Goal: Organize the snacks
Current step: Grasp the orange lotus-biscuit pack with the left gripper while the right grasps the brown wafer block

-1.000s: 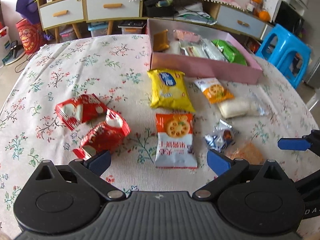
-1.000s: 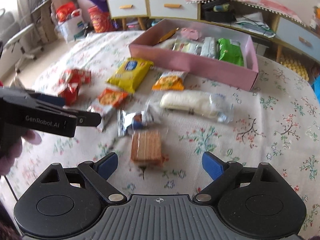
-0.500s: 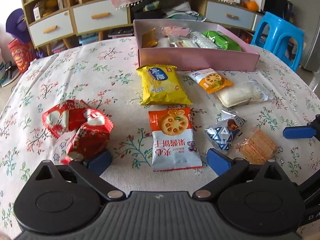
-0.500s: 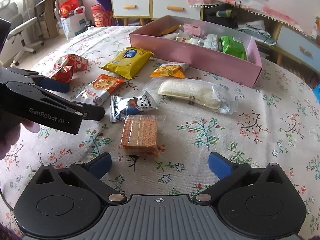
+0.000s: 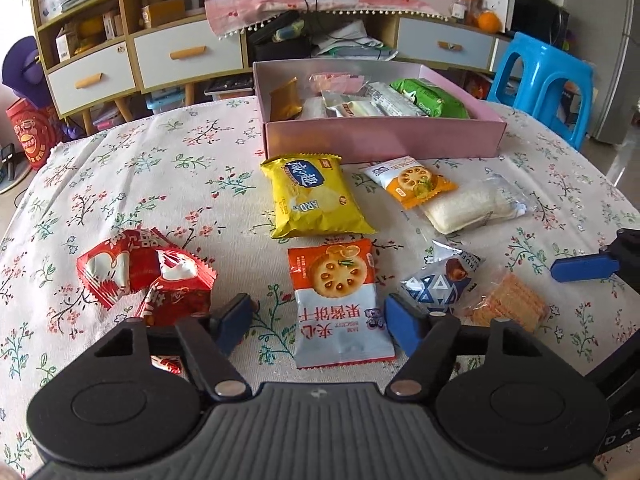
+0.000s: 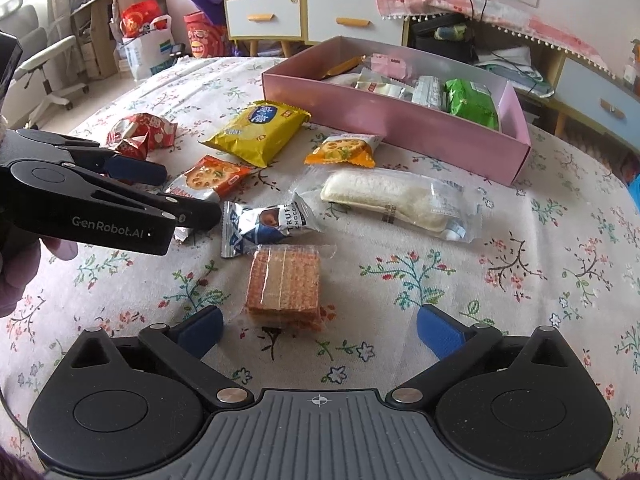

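An orange-and-white biscuit packet (image 5: pixel 336 300) lies flat on the flowered tablecloth between the pads of my left gripper (image 5: pixel 318 322). Its jaws are closing; the right pad is at the packet's edge and the left pad stands clear of it. In the right wrist view the left gripper (image 6: pixel 172 196) hovers over that packet (image 6: pixel 208 178). My right gripper (image 6: pixel 320 334) is wide open, with a clear-wrapped wafer block (image 6: pixel 284 284) just ahead between its fingers, untouched. The pink box (image 5: pixel 380 140) at the back holds several snacks.
Loose on the cloth lie a yellow packet (image 5: pixel 316 196), a small orange packet (image 5: pixel 416 182), a white bread pack (image 5: pixel 472 204), a blue truffle packet (image 5: pixel 440 288) and two red packets (image 5: pixel 140 272). A blue stool (image 5: pixel 544 80) and drawer cabinets stand beyond the table.
The left gripper's jaws have narrowed around the biscuit packet and its view has levelled out. The right gripper's fingers have spread wider. No snack has moved.
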### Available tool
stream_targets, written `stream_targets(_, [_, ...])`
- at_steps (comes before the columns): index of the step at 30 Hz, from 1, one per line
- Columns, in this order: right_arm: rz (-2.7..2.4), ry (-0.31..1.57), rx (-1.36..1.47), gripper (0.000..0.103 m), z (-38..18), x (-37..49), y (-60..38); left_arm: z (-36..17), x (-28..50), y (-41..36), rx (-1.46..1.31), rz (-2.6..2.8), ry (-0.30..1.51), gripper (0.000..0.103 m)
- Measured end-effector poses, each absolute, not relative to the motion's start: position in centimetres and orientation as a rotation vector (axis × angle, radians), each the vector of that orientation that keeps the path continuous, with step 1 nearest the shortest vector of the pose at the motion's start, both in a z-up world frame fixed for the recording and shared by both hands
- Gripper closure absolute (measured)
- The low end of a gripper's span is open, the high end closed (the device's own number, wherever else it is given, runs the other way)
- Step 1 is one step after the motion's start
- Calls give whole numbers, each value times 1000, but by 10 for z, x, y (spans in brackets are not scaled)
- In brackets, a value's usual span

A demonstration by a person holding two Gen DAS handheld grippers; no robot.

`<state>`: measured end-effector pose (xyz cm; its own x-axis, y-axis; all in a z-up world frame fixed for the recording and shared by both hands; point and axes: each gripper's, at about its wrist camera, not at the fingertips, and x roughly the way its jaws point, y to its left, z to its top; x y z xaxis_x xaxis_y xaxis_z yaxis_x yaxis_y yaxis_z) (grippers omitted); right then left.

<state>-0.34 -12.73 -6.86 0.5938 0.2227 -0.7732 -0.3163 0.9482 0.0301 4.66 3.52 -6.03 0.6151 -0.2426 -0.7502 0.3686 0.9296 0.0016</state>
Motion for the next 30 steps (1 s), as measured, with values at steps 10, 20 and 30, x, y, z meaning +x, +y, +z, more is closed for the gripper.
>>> stream_targets(10, [340,855,-124,10,-66,-4,-121,-57,46,31,161,-365,848,55])
stream_targets(20, [370,840,-122,43,-61,-6,-115,-54,49,31,135,-359,872,61])
stream_targets(30, [376,869,-65,70,-52,1,-116,-45,52,35,75,-354,905,67])
